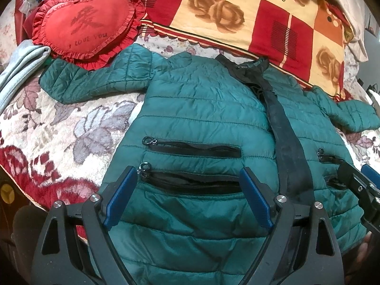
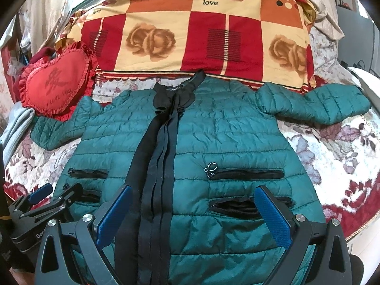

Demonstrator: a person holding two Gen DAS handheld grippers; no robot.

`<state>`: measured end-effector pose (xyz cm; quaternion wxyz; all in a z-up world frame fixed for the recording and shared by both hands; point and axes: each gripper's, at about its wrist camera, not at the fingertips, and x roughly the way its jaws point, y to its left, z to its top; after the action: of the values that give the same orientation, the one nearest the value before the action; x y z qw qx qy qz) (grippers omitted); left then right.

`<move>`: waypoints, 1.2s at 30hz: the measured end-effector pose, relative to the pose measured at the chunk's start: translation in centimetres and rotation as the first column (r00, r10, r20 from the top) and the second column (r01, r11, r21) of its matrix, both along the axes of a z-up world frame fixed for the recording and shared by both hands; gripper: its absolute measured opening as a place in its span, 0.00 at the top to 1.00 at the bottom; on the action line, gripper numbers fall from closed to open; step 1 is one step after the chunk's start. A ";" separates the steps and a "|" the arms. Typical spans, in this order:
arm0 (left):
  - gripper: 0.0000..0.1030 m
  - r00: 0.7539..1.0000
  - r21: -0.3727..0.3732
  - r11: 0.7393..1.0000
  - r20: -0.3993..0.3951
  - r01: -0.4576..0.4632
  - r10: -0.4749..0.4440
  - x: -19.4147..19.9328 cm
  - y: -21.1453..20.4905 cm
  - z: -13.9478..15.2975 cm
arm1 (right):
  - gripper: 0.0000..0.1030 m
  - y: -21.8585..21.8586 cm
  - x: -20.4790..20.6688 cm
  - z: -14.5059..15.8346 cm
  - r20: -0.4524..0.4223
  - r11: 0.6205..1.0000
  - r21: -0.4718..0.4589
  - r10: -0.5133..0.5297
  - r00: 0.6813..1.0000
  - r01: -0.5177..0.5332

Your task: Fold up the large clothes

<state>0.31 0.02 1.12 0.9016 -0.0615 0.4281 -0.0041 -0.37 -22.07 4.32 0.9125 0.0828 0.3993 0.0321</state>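
Red heart cushion [image 1: 86, 25] reading "I love you" far left, green quilted jacket [image 1: 201, 109] flat on bed [image 1: 59, 128] under left tongs [image 1: 188, 198] and right tongs [image 2: 193, 216], both spread apart, "love" quilt [image 2: 209, 26] behind.

Bedroom, bed piled with bedding

A floral blanket [image 2: 332, 147] covers the bed; a red and cream rose-print quilt [image 2: 190, 33] lies behind, a red heart pillow [image 1: 87, 23] and grey cloth [image 1: 21, 64] at left.
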 end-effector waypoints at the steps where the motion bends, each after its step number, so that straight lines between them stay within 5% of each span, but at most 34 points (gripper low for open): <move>1: 0.15 1.000 -0.009 1.000 0.006 -0.001 0.001 -0.1 0.1 0.0 | 0.02 0.0 0.1 0.0 0.002 1.000 0.008 0.000 1.000 0.000; 23: 0.15 0.999 0.039 0.999 -0.041 -0.006 0.007 0.2 0.4 -0.8 | 0.02 1.4 0.9 -0.1 -0.009 0.999 -0.033 0.034 0.999 -0.035; 36: 0.15 0.994 -0.007 1.000 -0.113 -0.010 0.010 0.9 1.0 -0.9 | 0.02 1.9 1.7 -0.4 -0.030 0.999 -0.030 0.043 0.999 -0.044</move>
<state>1.17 0.97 0.24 0.8757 -0.0671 0.4781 0.0023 1.36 -20.21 3.89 0.9067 0.0607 0.4150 0.0447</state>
